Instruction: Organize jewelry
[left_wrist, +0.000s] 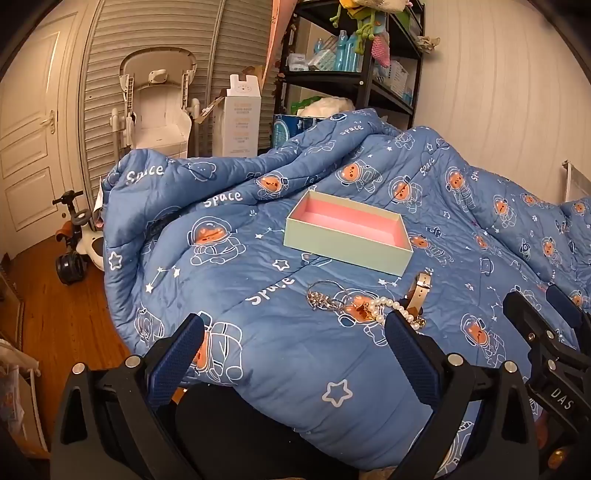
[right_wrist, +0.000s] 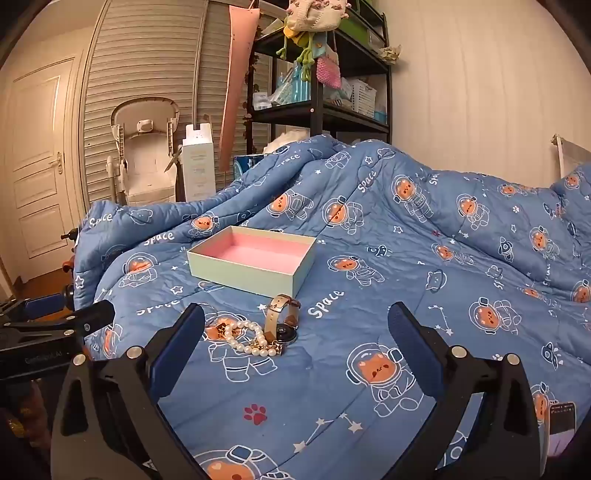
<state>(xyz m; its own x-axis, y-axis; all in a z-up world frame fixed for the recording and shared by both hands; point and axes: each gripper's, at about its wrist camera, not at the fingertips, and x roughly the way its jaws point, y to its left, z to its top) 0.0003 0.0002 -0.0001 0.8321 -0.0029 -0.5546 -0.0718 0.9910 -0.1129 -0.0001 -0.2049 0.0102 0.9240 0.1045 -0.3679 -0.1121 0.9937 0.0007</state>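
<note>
An open pale green box (left_wrist: 347, 236) with a pink lining lies empty on the blue space-print quilt (left_wrist: 258, 332); it also shows in the right wrist view (right_wrist: 255, 258). In front of it lie a pearl bracelet (right_wrist: 251, 338), a watch (right_wrist: 282, 319) with a beige strap, a silver chain piece (left_wrist: 325, 299) and a small gold charm (right_wrist: 221, 328). The pearls (left_wrist: 395, 308) and watch (left_wrist: 419, 291) sit just past my left gripper's right finger. My left gripper (left_wrist: 295, 332) is open and empty. My right gripper (right_wrist: 295, 325) is open and empty, just short of the jewelry.
A black shelf unit (left_wrist: 354, 74) with bottles and toys stands behind the bed. A white baby seat (left_wrist: 159, 107), a tall white carton (left_wrist: 242, 114) and a ride-on toy (left_wrist: 77, 240) stand on the wooden floor at left. A phone (right_wrist: 561, 424) lies at the quilt's right edge.
</note>
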